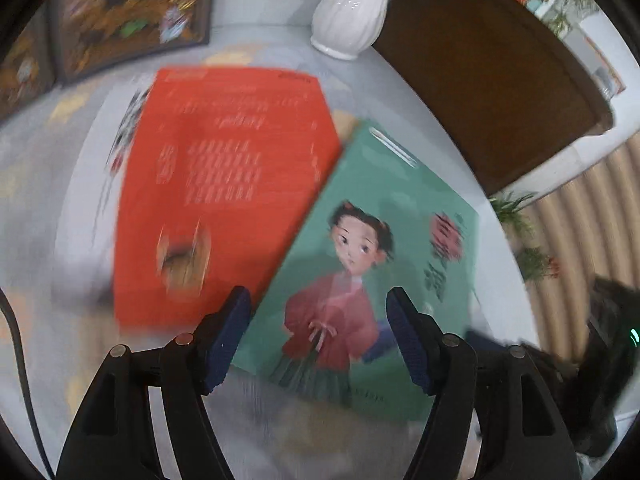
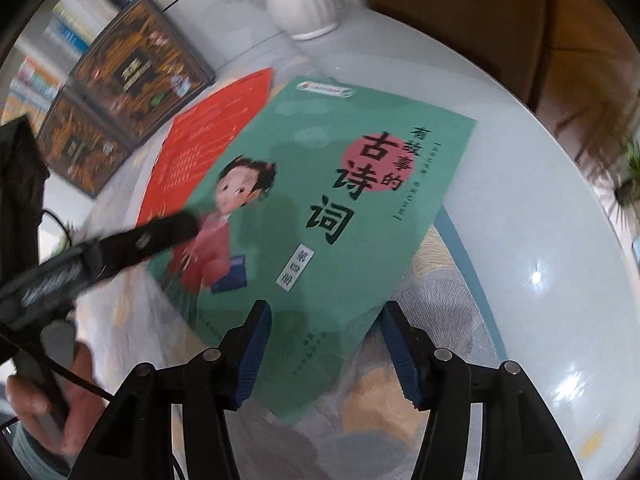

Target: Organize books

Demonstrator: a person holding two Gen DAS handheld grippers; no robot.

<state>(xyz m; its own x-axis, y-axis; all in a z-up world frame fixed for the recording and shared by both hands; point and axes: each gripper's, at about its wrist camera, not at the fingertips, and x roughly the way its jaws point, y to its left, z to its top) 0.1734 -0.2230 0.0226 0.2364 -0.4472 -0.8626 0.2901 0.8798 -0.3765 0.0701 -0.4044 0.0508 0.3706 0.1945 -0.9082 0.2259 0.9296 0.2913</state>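
Observation:
A green book (image 1: 384, 240) with a drawn child on its cover lies flat on the table, and its left edge overlaps a red book (image 1: 224, 184). My left gripper (image 1: 318, 300) hovers open over the green book's lower left corner, where the two books meet, with nothing pressed between its pads. In the right wrist view the green book (image 2: 320, 208) fills the middle and the red book (image 2: 212, 132) shows behind it. My right gripper (image 2: 326, 312) stands open above the green book's near edge. The left gripper's black finger (image 2: 160, 236) reaches in from the left over the cover.
A white ribbed vase (image 1: 352, 12) stands at the back of the round white table (image 2: 540, 200). Two dark illustrated books (image 2: 136, 72) lie at the back left. A brown board (image 1: 492, 80) sits at the back right. A pale patterned sheet (image 2: 440, 280) lies under the green book. A hand (image 2: 40, 392) shows at lower left.

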